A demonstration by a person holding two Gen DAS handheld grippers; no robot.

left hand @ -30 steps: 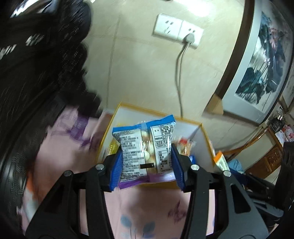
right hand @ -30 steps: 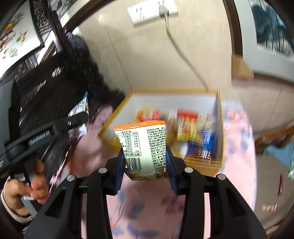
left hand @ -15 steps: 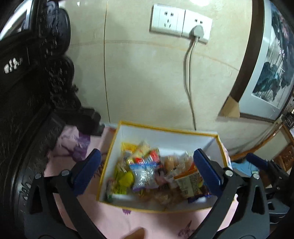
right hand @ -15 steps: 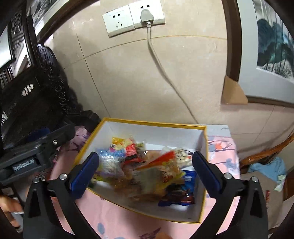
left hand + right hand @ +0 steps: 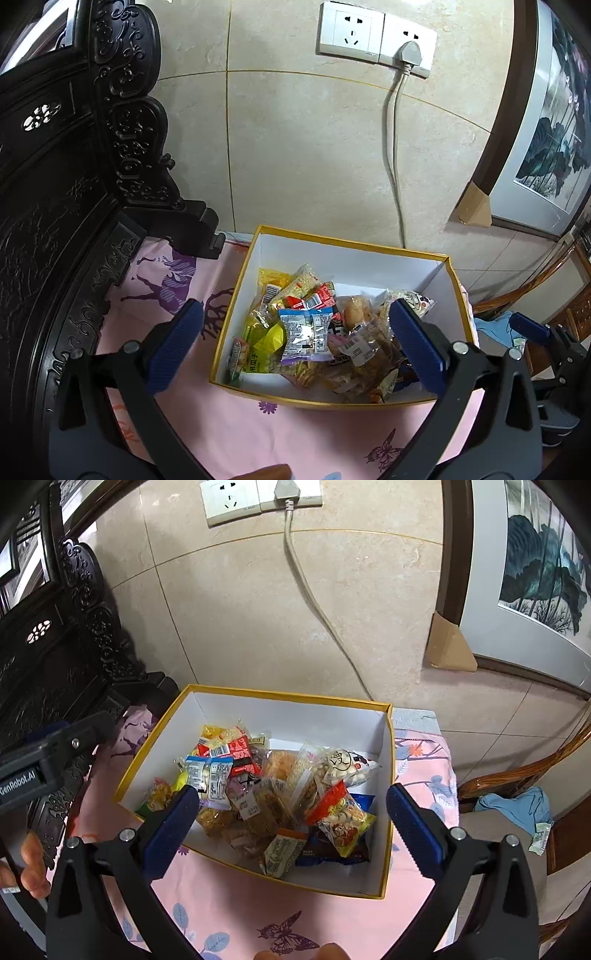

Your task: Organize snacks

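Lying in a heap: crinkly plastic snack packets [image 5: 314, 332] [image 5: 266, 790], all inside the box, none between any pads.
Blue-and-white packet: on top of the heap [image 5: 306, 334] [image 5: 207, 777], ahead of the left gripper and between its two pads in the picture, lower down in the box.
Red-and-yellow peanut packet: toward the right side of the heap [image 5: 340, 818], just left of the right gripper's right pad in the picture.
Box: yellow-rimmed white cardboard box [image 5: 351, 254] [image 5: 288, 712], open-topped, back edge near the tiled wall.
Cloth: pink tablecloth printed with butterflies and leaves [image 5: 229, 417] [image 5: 229, 904], under the box.
Left gripper: black two-finger gripper with blue pads [image 5: 295, 349], jaws spread wide, holding nothing (pads straddle the box's width).
Right gripper: same build [image 5: 291, 825], jaws spread wide, empty, above the box's near edge.
Beyond: carved dark wooden furniture [image 5: 74, 184] at left.
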